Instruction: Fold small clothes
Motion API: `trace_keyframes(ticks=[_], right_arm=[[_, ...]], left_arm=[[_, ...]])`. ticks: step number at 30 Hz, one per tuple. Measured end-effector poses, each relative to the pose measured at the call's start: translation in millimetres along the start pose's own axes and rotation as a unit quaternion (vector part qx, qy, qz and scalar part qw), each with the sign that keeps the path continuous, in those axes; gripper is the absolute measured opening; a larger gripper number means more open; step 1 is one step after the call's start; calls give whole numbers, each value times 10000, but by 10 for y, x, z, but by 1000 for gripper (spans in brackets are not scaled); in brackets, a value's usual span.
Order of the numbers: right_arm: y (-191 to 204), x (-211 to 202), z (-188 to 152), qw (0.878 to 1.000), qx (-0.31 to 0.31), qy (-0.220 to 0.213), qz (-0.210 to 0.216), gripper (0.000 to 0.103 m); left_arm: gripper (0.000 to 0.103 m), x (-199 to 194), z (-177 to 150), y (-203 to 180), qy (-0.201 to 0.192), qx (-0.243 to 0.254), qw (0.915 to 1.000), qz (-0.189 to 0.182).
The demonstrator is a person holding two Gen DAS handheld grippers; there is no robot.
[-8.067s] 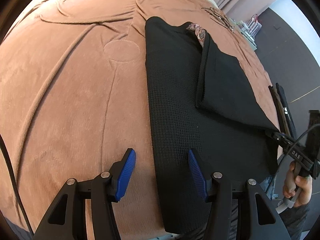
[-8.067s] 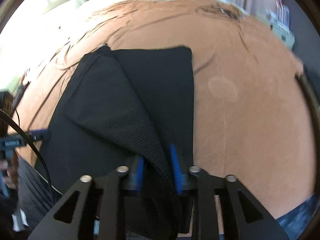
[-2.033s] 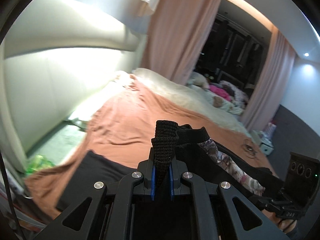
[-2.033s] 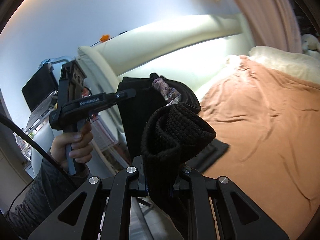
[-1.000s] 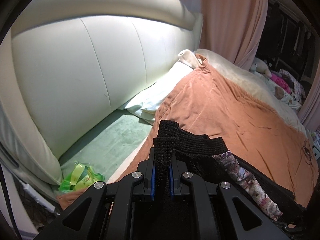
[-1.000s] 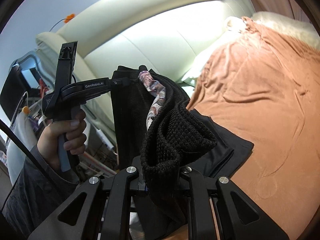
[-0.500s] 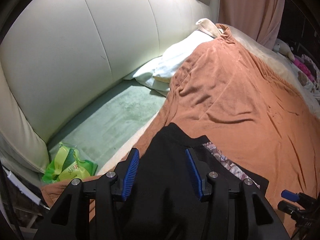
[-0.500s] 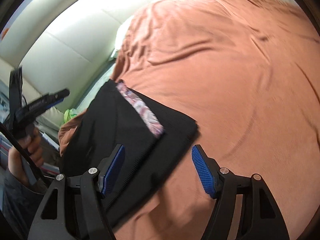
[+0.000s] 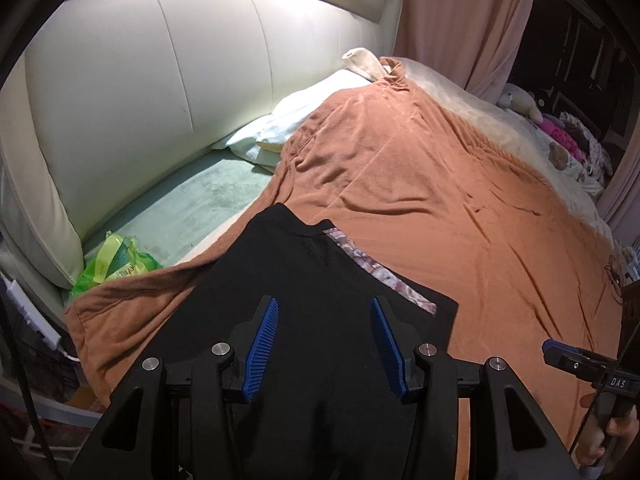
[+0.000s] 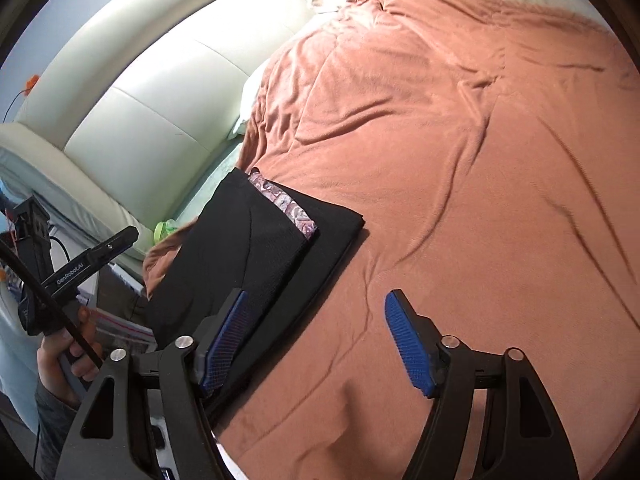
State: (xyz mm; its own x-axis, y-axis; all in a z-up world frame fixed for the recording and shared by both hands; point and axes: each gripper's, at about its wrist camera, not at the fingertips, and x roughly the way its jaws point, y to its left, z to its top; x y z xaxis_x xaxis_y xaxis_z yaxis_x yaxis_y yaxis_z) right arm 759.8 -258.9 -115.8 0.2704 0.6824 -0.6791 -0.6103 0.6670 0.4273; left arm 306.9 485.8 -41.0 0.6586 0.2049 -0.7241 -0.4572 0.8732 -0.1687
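A folded black knit garment [image 9: 320, 280] with a patterned lining strip [image 9: 380, 276] lies flat on the orange-brown blanket [image 9: 460, 200], at the bed corner near the headboard. My left gripper [image 9: 325, 344] hovers open just above the garment's near half, gripping nothing. In the right wrist view the garment [image 10: 248, 248] lies to the left. My right gripper [image 10: 320, 340] has its jaws opening, nothing between the pads: the left pad is over the garment's edge, the right pad over bare blanket. Each gripper shows in the other's view, left gripper [image 10: 92, 256], right gripper [image 9: 576, 364].
A cream padded headboard [image 9: 160, 80] runs along the far left, with white pillows [image 9: 304, 116] and a green sheet [image 9: 200, 200] below it. A green plastic bag [image 9: 116, 260] lies by the blanket's corner. Stuffed toys [image 9: 520, 100] and pink curtains [image 9: 460, 12] are beyond.
Both grippers were shut on the garment held up in the air; now it lies flat on the blanket and both have let go and opened. The right gripper swung right, off the garment.
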Motion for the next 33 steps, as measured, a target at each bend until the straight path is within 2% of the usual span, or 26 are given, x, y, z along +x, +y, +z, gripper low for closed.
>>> trace_keyframes(ticks=[3, 5, 7, 9, 10, 11, 12, 13, 14, 15, 17, 22, 33], right_arm=[[201, -381, -144, 9997, -183, -108, -117, 80], [218, -671, -205, 9990, -345, -218, -199, 87], [427, -881, -337, 9981, -428, -327, -285, 95], [471, -1118, -411, 9969, -525, -479, -331, 103], [346, -1328, -462, 9960, -582, -570, -368, 103], [620, -1242, -526, 9952, -642, -620, -408, 103], [578, -1343, -577, 9944, -687, -672, -445, 103], [763, -1281, -585, 9935, -743, -727, -473, 103], [1124, -1079, -705, 9926, -795, -774, -486, 103], [1157, -1178, -792, 9920, -815, -826, -499, 103], [1529, -1347, -1027, 9910, -846, -904, -504, 103], [1534, -1811, -1398, 9894, -831, -1062, -545, 103], [1521, -2344, -2021, 9856, -951, -1290, -535, 103]], left_arm=[[52, -237, -131, -143, -66, -67, 9997, -216], [54, -415, -231, -275, -152, -46, 9994, -323], [69, -587, -332, -405, -252, -7, 9988, -409], [82, -754, -438, -510, -364, -8, 9979, -527], [87, -858, -507, -573, -433, 3, 9973, -599], [89, -931, -565, -618, -477, 24, 9968, -644], [94, -1012, -632, -674, -521, 65, 9964, -672], [98, -1103, -707, -735, -579, 122, 9960, -675], [100, -1168, -762, -773, -620, 172, 9956, -680], [102, -1259, -832, -823, -678, 238, 9951, -684], [103, -1457, -962, -910, -813, 321, 9935, -731], [103, -1834, -1204, -1046, -1027, 443, 9907, -780], [103, -2435, -1723, -1370, -1310, 712, 9847, -905]])
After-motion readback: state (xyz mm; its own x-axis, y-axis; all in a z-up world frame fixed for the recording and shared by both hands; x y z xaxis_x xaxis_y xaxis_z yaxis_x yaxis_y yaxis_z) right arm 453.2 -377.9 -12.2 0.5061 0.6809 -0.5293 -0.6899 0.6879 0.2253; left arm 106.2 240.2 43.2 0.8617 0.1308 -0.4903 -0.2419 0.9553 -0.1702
